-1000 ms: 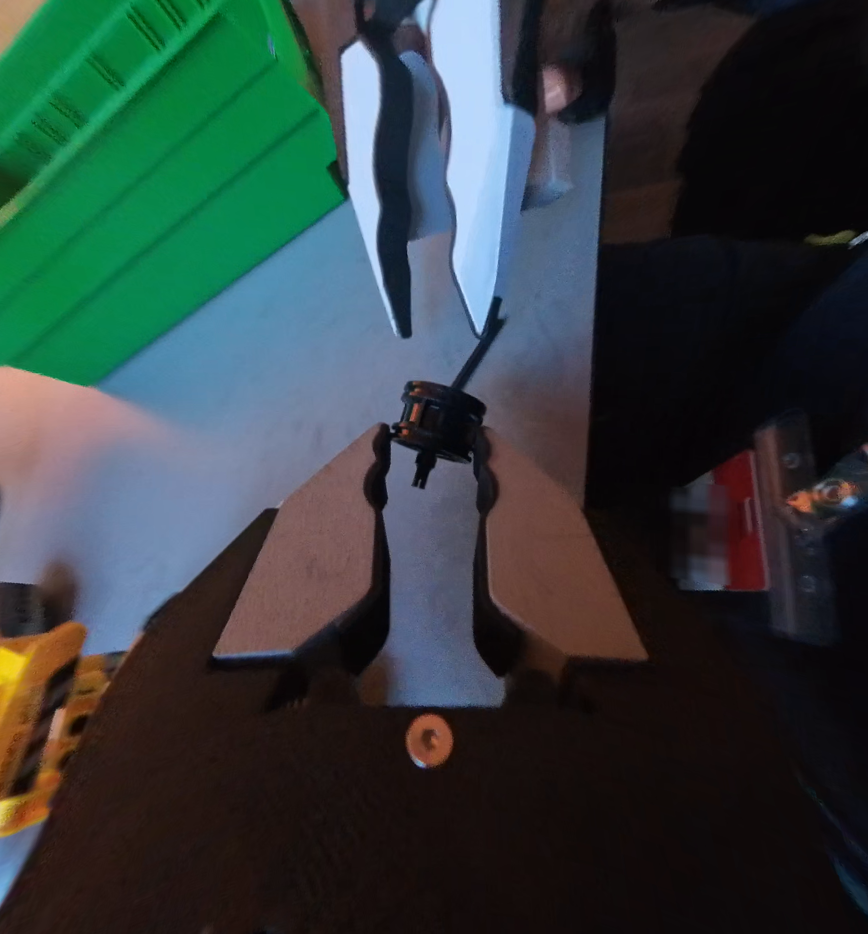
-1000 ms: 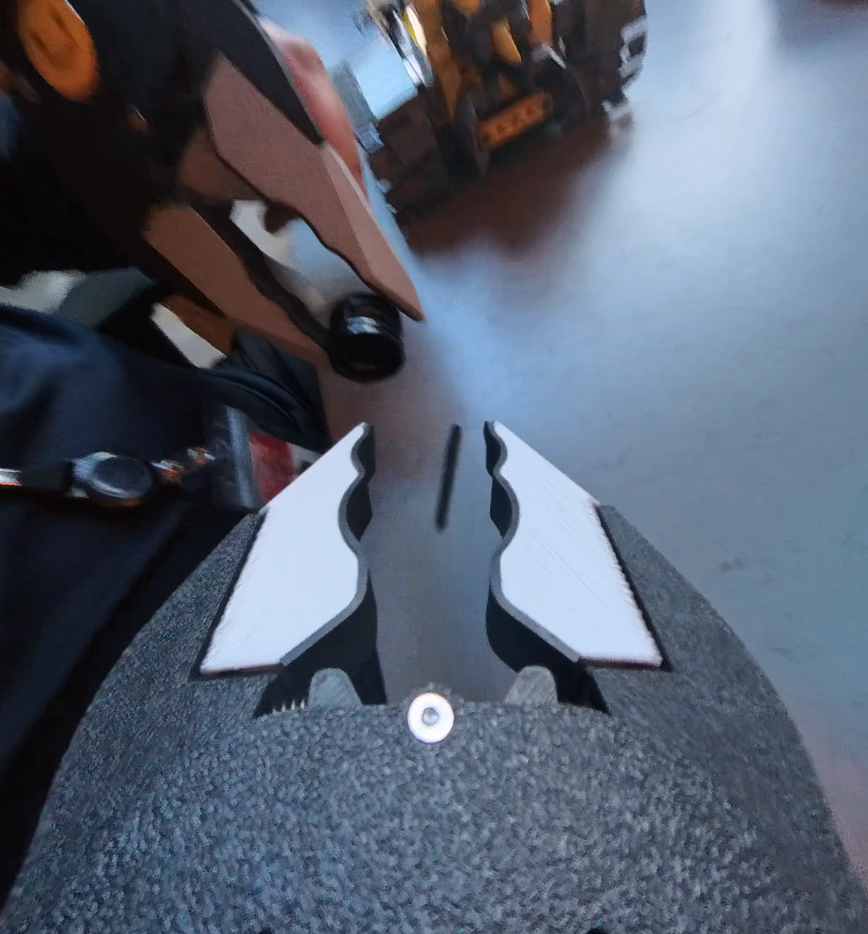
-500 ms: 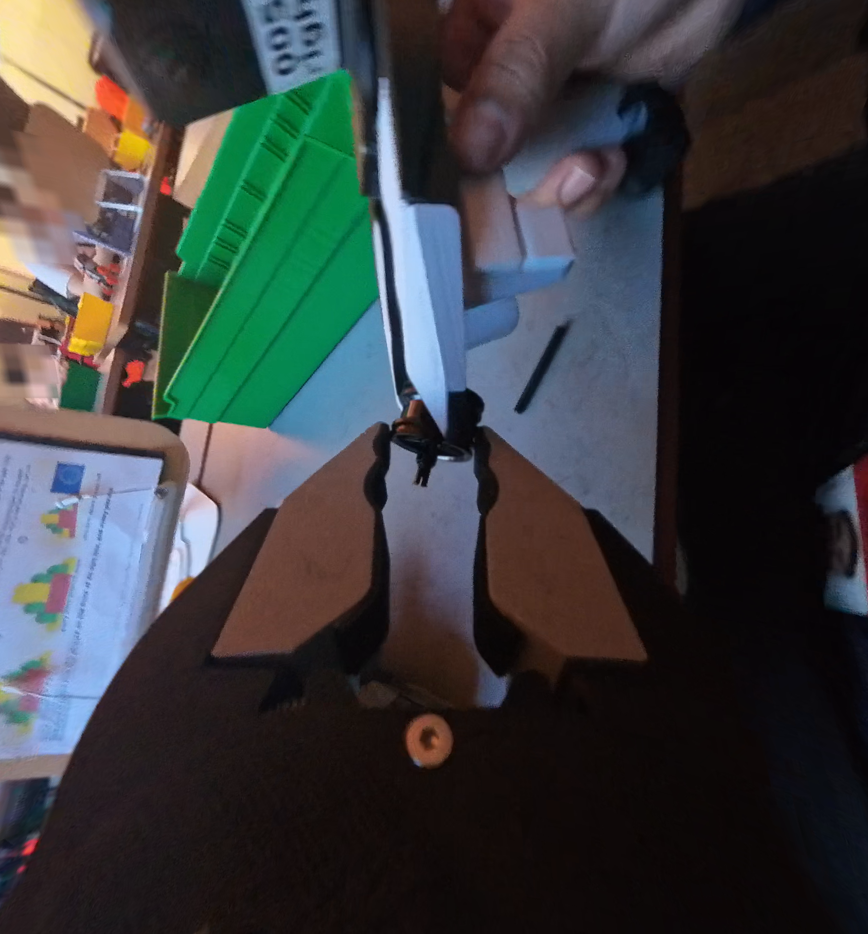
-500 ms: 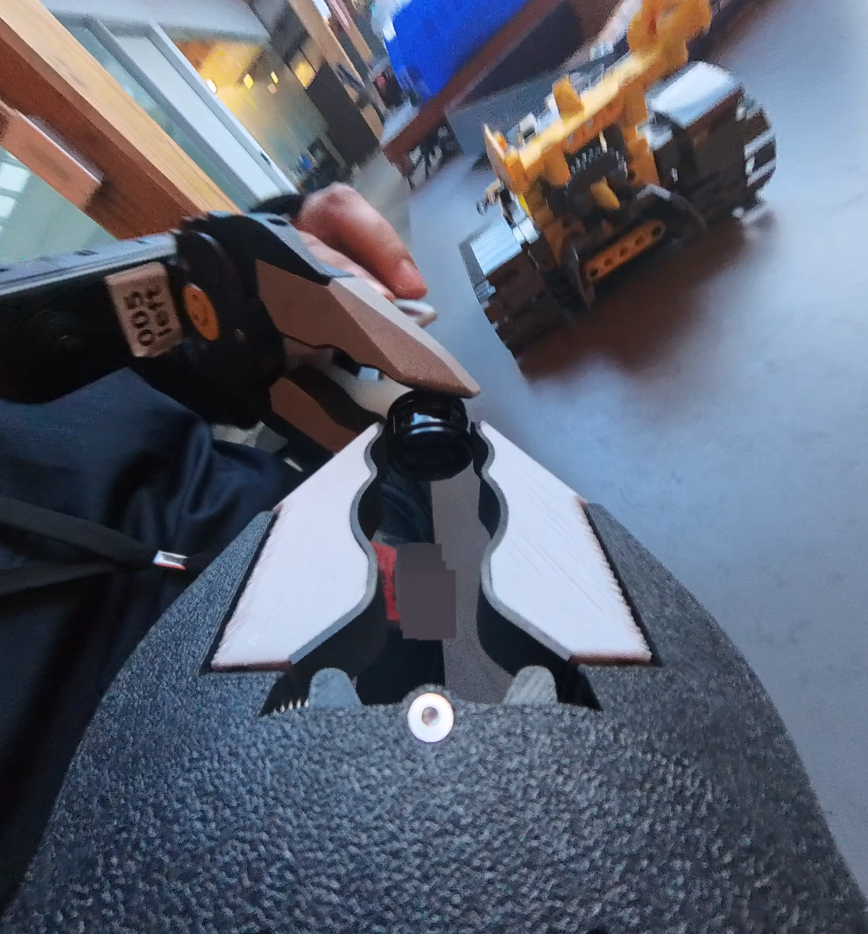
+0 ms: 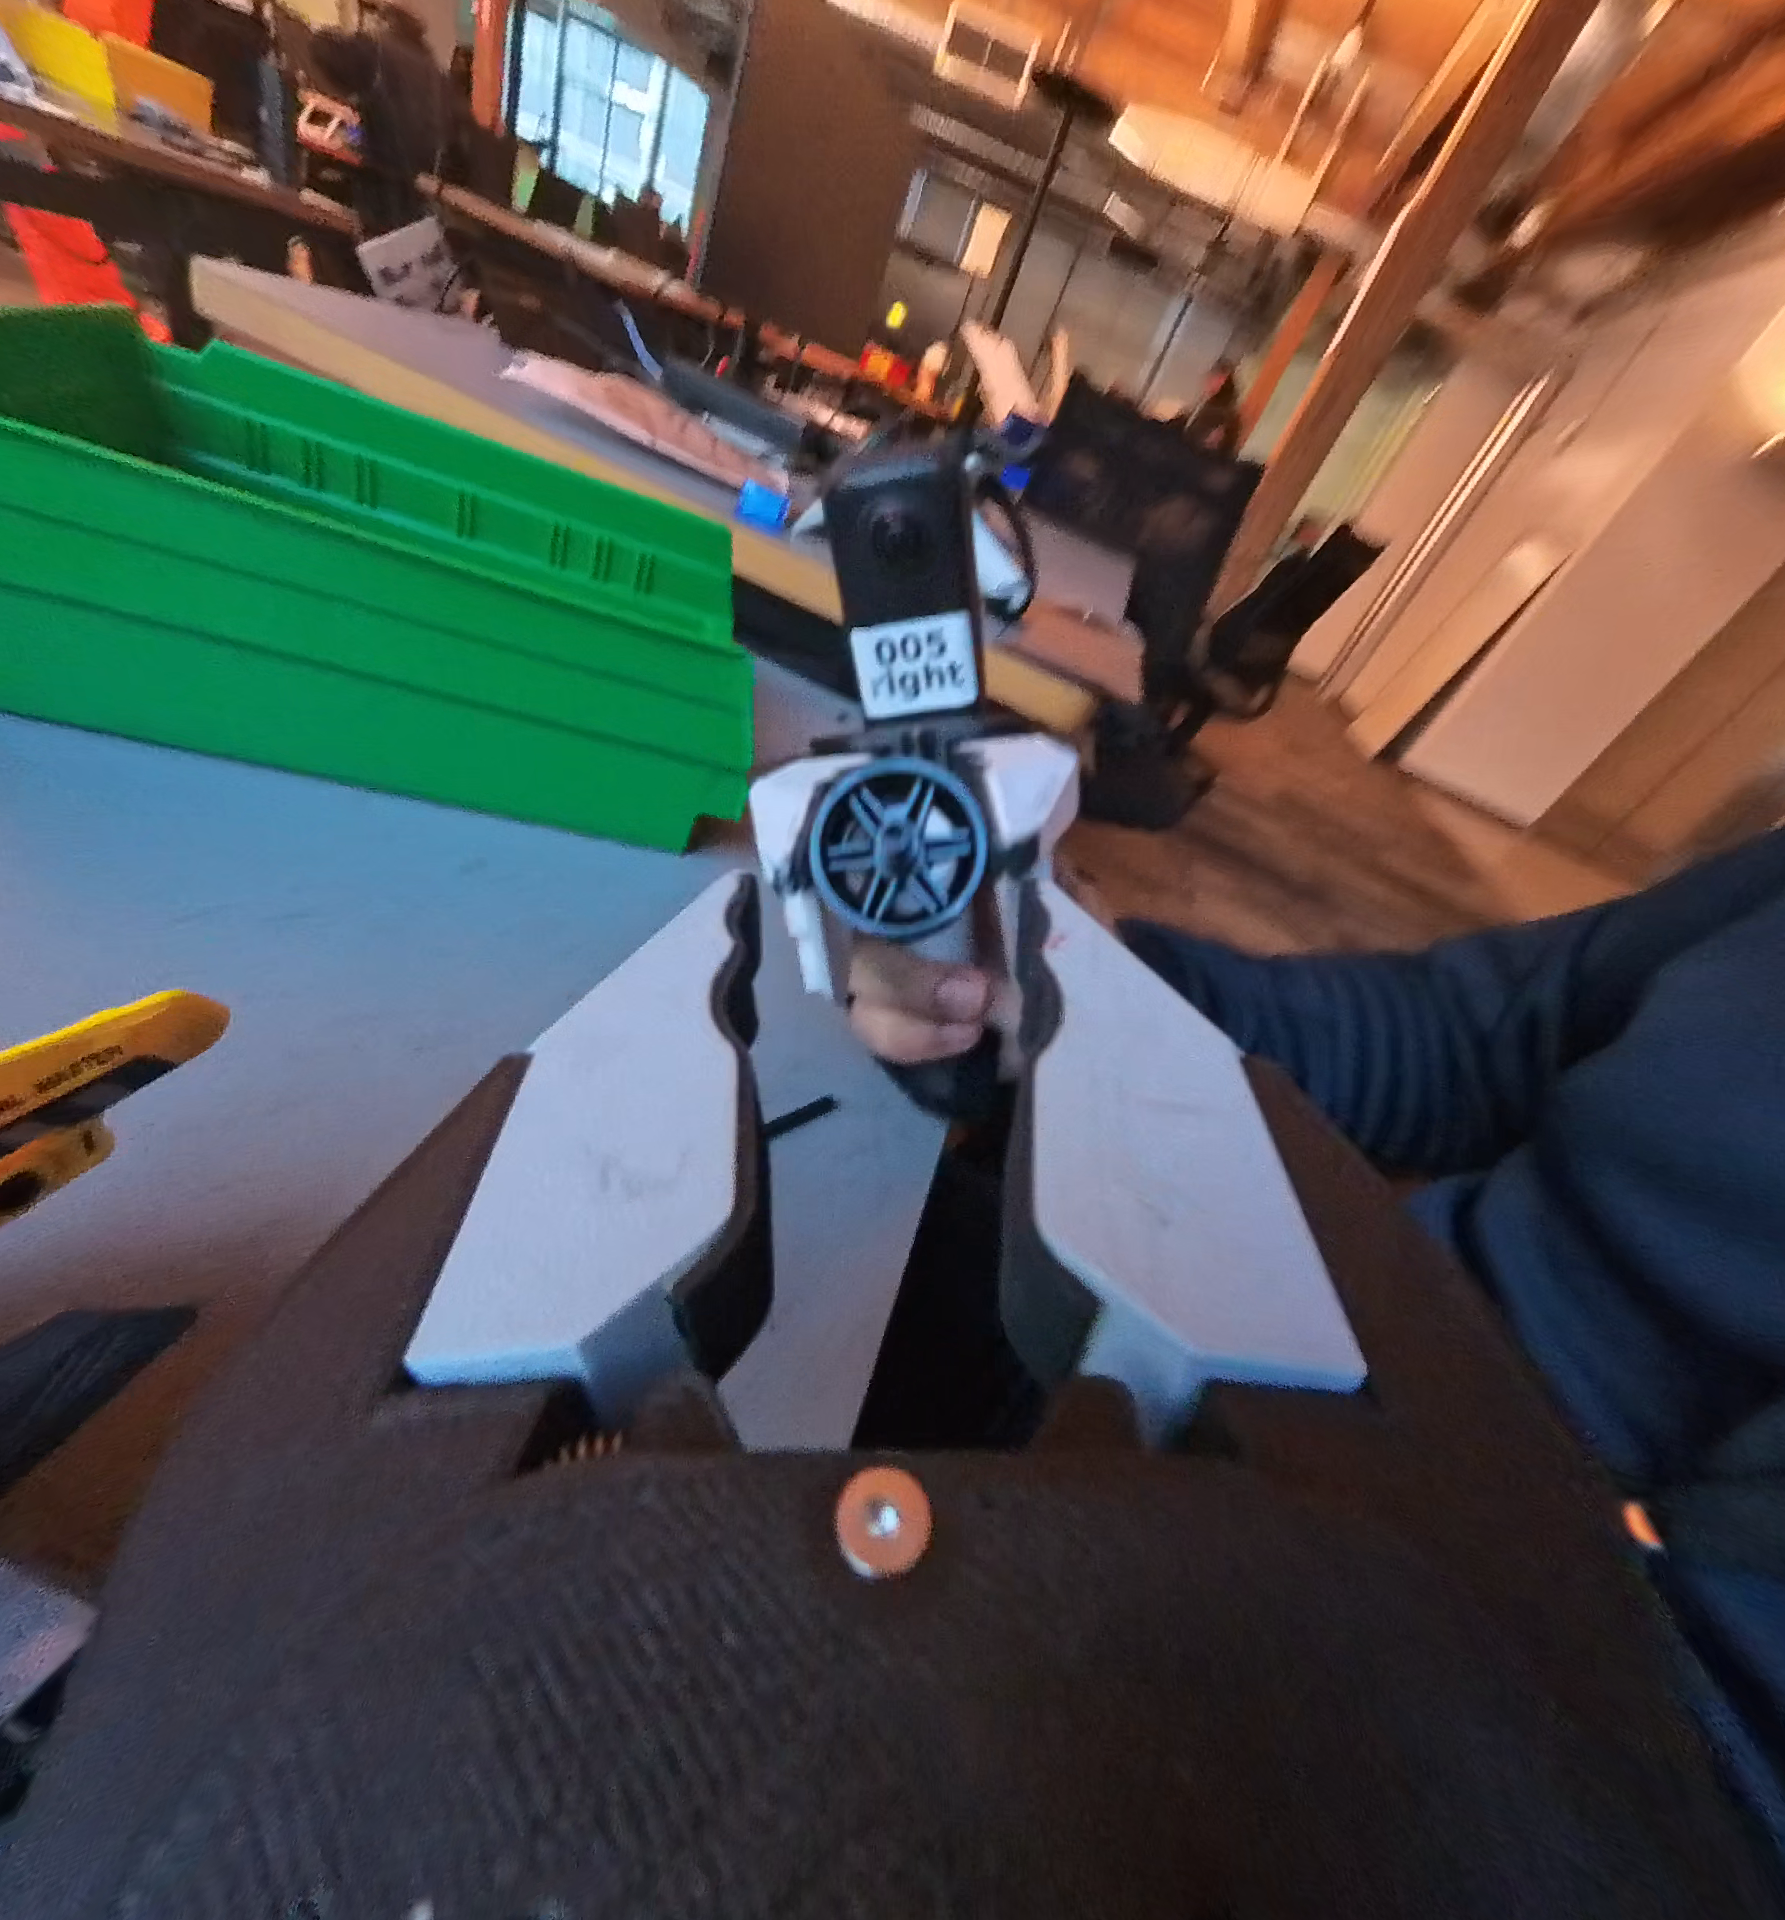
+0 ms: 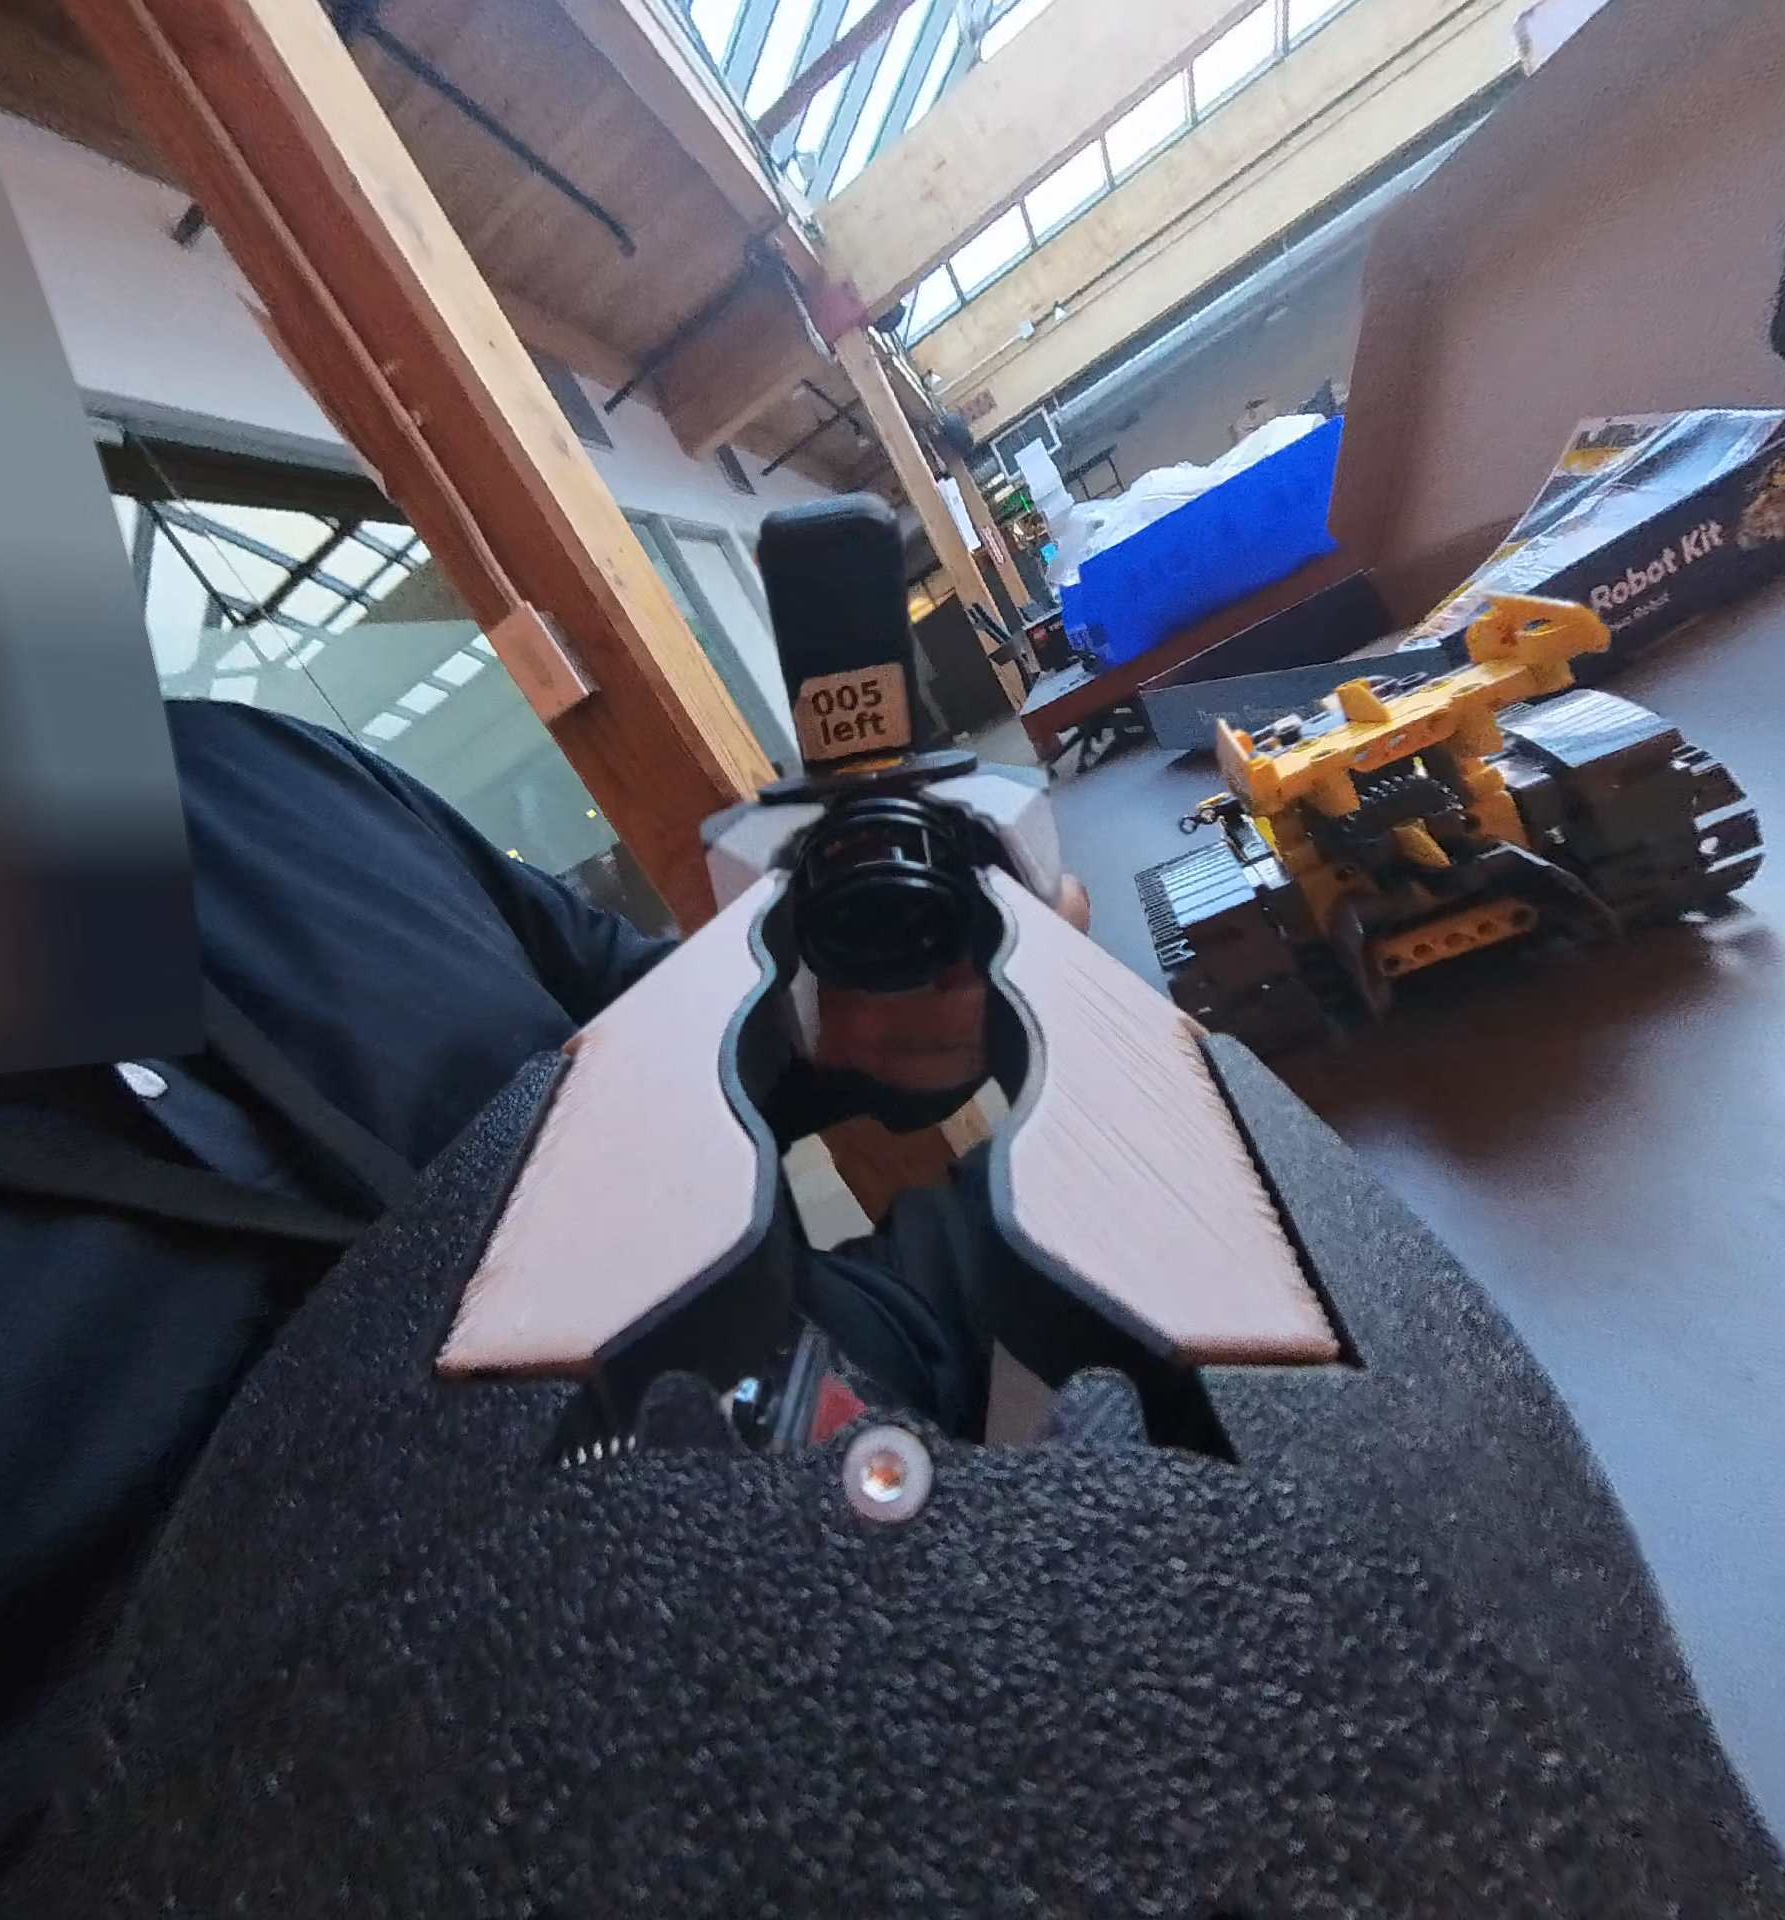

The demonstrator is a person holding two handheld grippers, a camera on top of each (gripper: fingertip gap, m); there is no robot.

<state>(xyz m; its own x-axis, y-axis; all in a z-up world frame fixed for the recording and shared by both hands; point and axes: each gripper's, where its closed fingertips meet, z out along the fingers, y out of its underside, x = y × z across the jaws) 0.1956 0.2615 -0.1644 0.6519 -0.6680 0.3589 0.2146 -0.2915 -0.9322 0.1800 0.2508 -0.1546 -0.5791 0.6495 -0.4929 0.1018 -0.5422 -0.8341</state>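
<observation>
Wheel between two grippers, tip to tip
Left gripper (image 5: 883, 914), clamped on the wheel (image 5: 898, 857) a second ago, now spread, wheel clear of both tips; right gripper (image 6: 883, 914), empty then, now pinches the wheel's sides above the table (image 5: 244, 935). Beyond: black rod (image 5: 800, 1112), green bin (image 5: 348, 623).

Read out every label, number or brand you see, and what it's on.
I do not quote writing; these bear it:
White sticker on the right gripper's camera: legible.
Tan sticker on the left gripper's camera: legible.
Dark box behind the toy vehicle: legible.
Yellow toy piece: blurred.
</observation>
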